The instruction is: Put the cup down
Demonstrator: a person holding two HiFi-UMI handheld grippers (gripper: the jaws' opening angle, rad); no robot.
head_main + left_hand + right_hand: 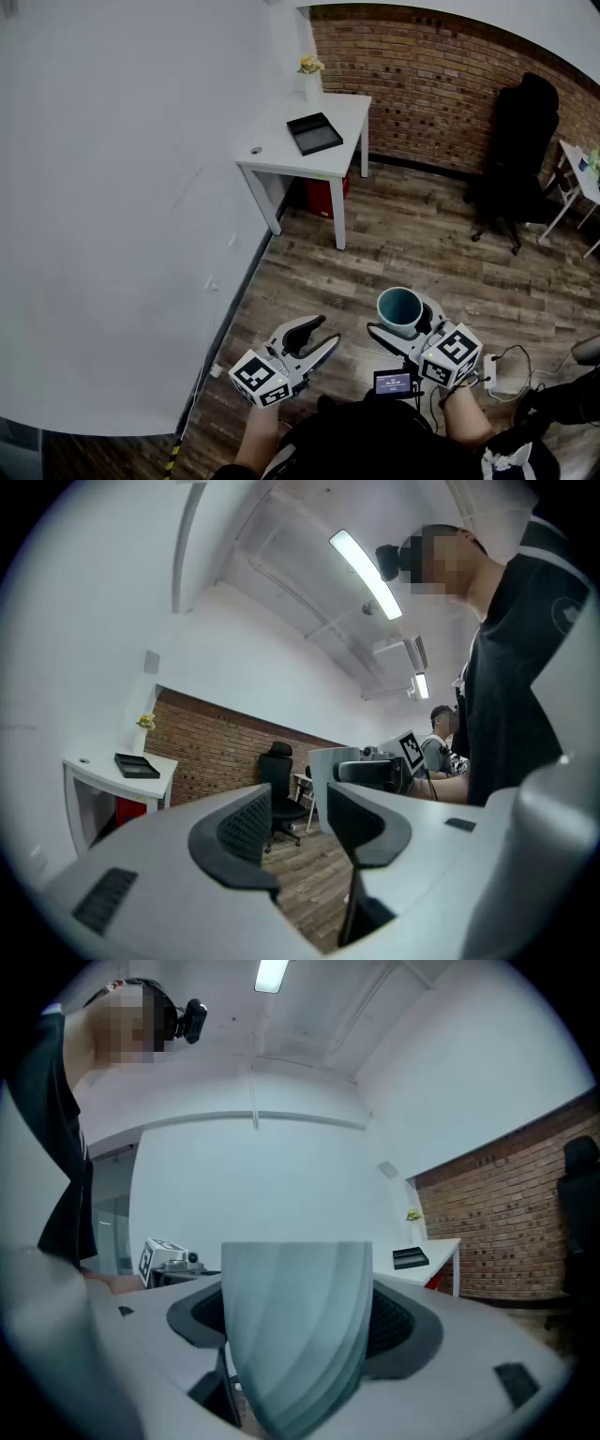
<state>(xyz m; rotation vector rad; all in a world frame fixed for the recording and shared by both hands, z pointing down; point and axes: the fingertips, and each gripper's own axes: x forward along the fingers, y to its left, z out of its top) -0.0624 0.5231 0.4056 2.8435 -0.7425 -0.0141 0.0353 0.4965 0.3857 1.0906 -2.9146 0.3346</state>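
A dark wood-plank floor (412, 253) fills most of the head view, bounded on the far side by a red brick wall (422, 84). Against the left wall, far from the person, stands a white rectangular surface (281, 155) on slim legs. A black swivel office chair (516, 150) sits at the far right. A red bin (325, 195) is tucked under the surface.

Near the person, the left claw (328, 331) hangs over the floor with its jaws spread and only air between them. It holds nothing. The right claw (405, 326), just to its right, is clamped on the task's thing, with one ribbed pad pressed against each side of it.

A flat black rectangular tray (314, 133) lies on the surface.

The pale blue-green tapered plastic cup (295, 1335) is upright between the right claw's jaws, mouth up. It is carried above the floor, well away from the surface.

As a judgement, the task has barely begun. The cup is gripped and lifted, but nothing that could carry it is close by. The person has yet to carry it somewhere, most likely the far surface, then lower it until its base rests and open the jaws.
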